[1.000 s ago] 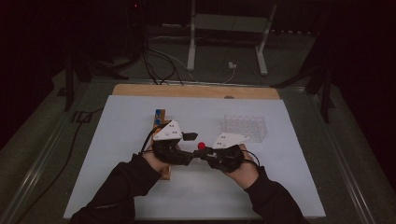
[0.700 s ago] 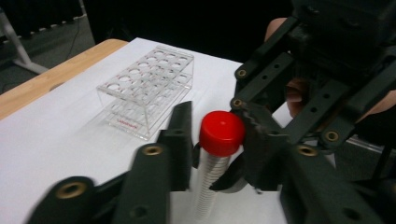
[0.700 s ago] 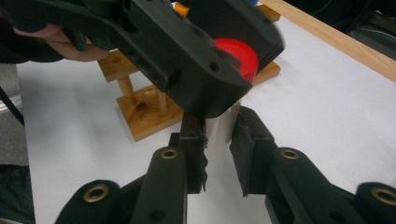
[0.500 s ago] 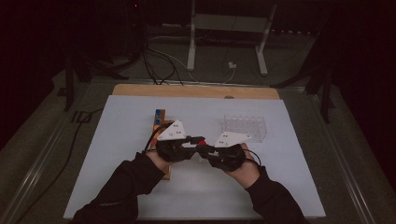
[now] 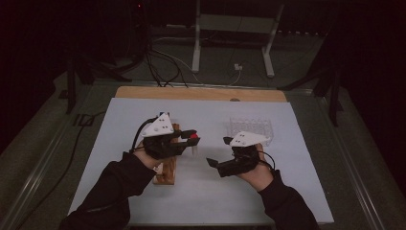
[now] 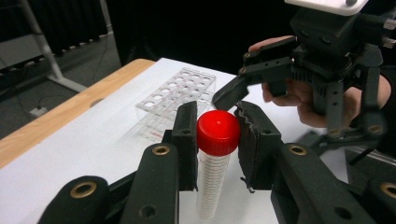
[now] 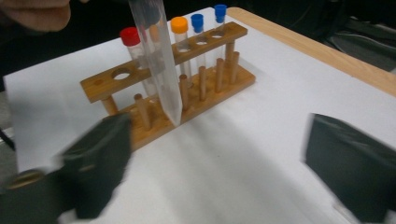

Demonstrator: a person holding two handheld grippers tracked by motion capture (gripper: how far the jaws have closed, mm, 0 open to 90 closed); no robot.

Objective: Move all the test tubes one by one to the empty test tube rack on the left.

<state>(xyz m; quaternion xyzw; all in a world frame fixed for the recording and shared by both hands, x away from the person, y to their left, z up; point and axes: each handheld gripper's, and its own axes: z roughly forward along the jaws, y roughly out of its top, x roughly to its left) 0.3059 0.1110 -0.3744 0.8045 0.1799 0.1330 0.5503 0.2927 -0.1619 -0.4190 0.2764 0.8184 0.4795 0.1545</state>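
A clear tube with a red cap (image 6: pixel 218 132) hangs upright over the white mat, and my left gripper (image 6: pixel 217 140) is shut on it just under the cap. From above, the left gripper (image 5: pixel 184 139) holds the tube (image 5: pixel 194 140) beside the wooden rack (image 5: pixel 166 168). My right gripper (image 5: pixel 217 151) sits a little to the right of the tube. Its jaws have just been opening and stand wide apart with nothing between them. In the right gripper view, the gripper (image 7: pixel 219 168) faces the hanging tube (image 7: pixel 159 60) in front of the wooden rack (image 7: pixel 205 86).
The wooden rack holds tubes with a red cap (image 7: pixel 130 36), an orange cap (image 7: pixel 179 24) and two blue caps (image 7: pixel 197 19). A clear plastic rack (image 5: pixel 251 129) stands behind the right hand. A wooden strip (image 5: pixel 201 93) borders the mat's far edge.
Both grippers were together at the red-capped tube. The right gripper has let go, opened and drawn back to the right. The left gripper keeps the tube and has lifted slightly.
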